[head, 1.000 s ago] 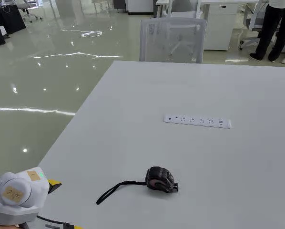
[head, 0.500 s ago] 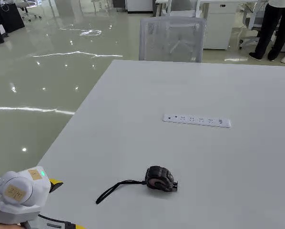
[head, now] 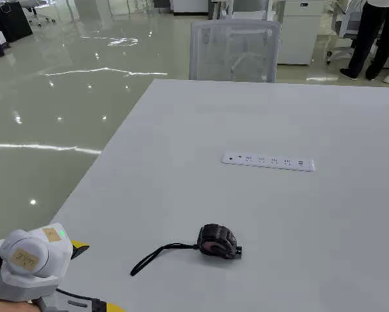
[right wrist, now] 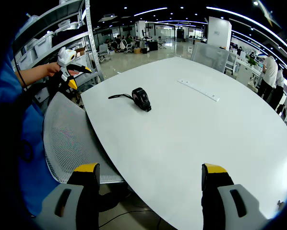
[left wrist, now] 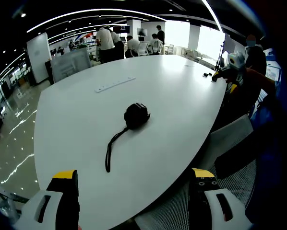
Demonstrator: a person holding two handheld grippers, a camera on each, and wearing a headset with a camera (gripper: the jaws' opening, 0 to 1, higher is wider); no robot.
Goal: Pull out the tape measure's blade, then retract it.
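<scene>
A black tape measure [head: 218,241] lies on the white table [head: 279,117] near its front edge, blade wound in, its black wrist strap [head: 159,255] trailing to the left. My left gripper [head: 84,276] is at the table's near-left corner, well left of the tape, touching nothing. In the left gripper view the tape measure [left wrist: 136,115] lies ahead of the left gripper [left wrist: 134,191], which stands open and holds nothing. The right gripper [right wrist: 151,187] is open off the table's edge, far from the tape measure [right wrist: 141,98].
A white power strip [head: 267,161] lies beyond the tape. A grey mesh chair [head: 233,51] stands at the far edge, another mesh chair [right wrist: 69,139] below the near edge. A person [head: 376,32] stands at the back right. Glossy floor lies to the left.
The head camera has tipped slightly, so the picture shifted. My left gripper has edged a little to the right. The tape measure lies where it was.
</scene>
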